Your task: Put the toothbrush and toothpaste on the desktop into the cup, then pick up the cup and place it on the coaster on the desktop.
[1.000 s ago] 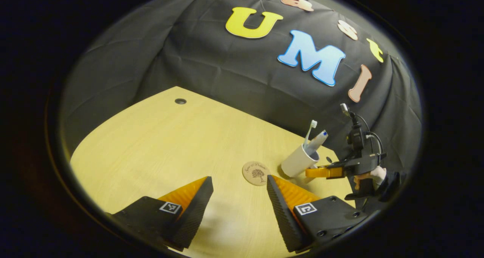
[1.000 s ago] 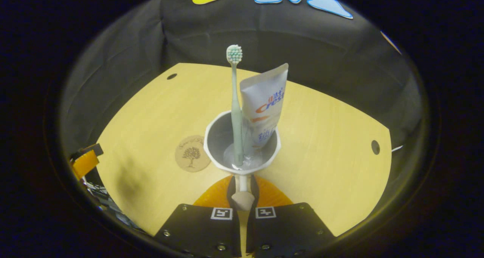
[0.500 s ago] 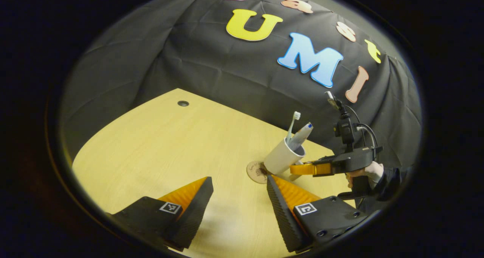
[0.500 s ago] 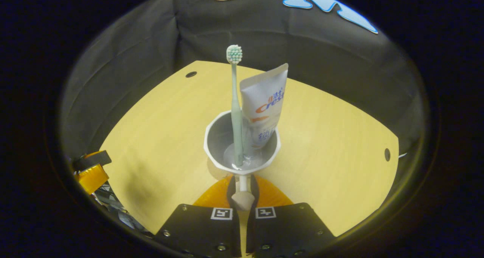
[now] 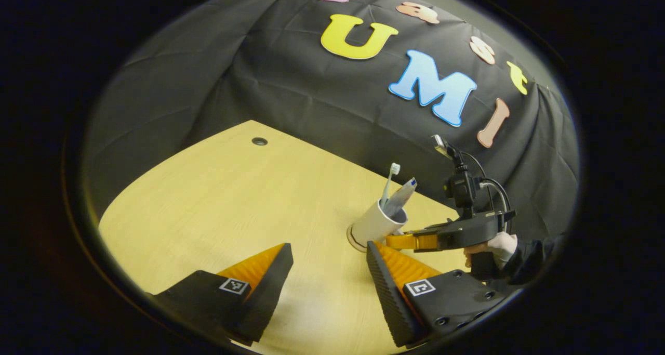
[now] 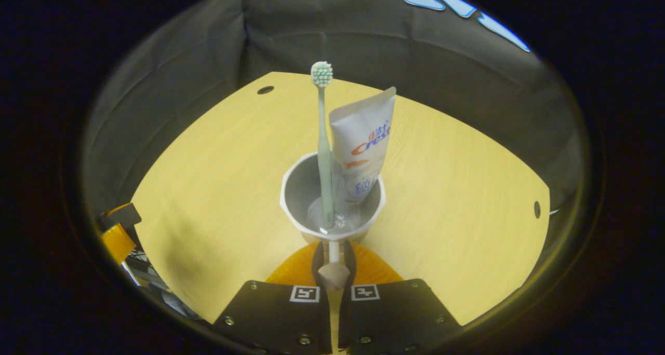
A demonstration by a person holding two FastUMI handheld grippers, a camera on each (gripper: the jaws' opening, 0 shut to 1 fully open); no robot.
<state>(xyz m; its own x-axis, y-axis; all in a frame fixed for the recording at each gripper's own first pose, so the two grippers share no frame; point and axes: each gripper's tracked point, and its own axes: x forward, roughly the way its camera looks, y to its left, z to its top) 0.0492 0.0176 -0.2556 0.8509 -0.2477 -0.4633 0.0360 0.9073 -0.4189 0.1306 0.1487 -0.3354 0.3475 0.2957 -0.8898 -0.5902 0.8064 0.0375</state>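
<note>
Right gripper view shows the right gripper pinching the white ceramic cup by its handle, over the round cork coaster; lower it level, then release. Left gripper hangs wide.

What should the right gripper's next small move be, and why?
Probably open the jaws and release. The right gripper pinches the handle of the cup, which holds the toothbrush and toothpaste. In the left gripper view its base seems to sit on the coaster.
</note>
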